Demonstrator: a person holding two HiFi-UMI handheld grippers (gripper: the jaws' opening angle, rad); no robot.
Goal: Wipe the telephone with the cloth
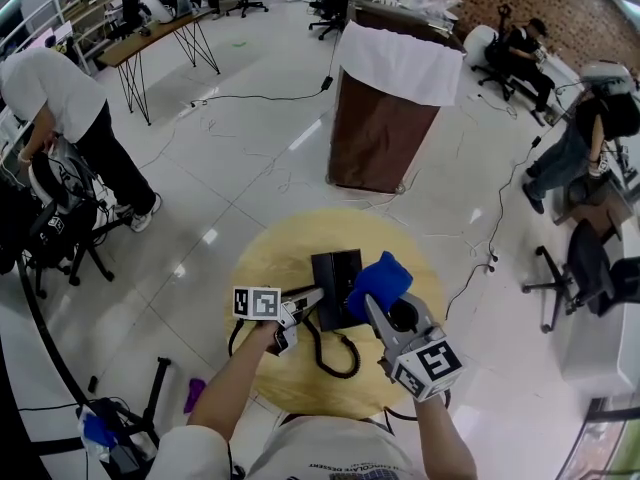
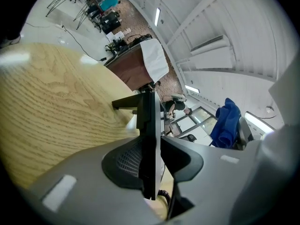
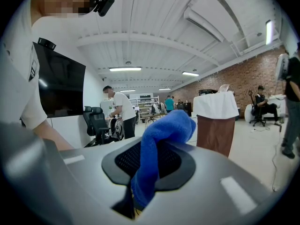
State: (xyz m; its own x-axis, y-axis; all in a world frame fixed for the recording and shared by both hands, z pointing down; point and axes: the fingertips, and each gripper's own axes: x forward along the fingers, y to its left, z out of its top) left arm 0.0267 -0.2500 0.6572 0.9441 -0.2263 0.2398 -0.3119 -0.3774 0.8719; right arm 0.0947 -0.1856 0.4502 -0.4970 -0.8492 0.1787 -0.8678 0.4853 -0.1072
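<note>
A black telephone (image 1: 335, 278) stands on the round wooden table (image 1: 270, 258), its coiled cord (image 1: 337, 356) looping toward me. My left gripper (image 1: 312, 298) is at the telephone's left side. In the left gripper view the telephone's thin black edge (image 2: 149, 125) stands between the jaws of the left gripper (image 2: 152, 161), with a sliver of gap on the right side. My right gripper (image 1: 378, 308) hovers over the telephone's right part, shut on a blue cloth (image 1: 380, 280). The cloth (image 3: 159, 149) hangs bunched from the right gripper (image 3: 145, 172) and also shows as a blue cloth (image 2: 226, 125) in the left gripper view.
A brown lectern (image 1: 385, 118) draped in white stands beyond the table. A person (image 1: 60, 98) bends over black chairs at the left. An office chair (image 1: 590, 268) and more people are at the right. Cables run across the white floor, and a purple object (image 1: 195, 393) lies near my feet.
</note>
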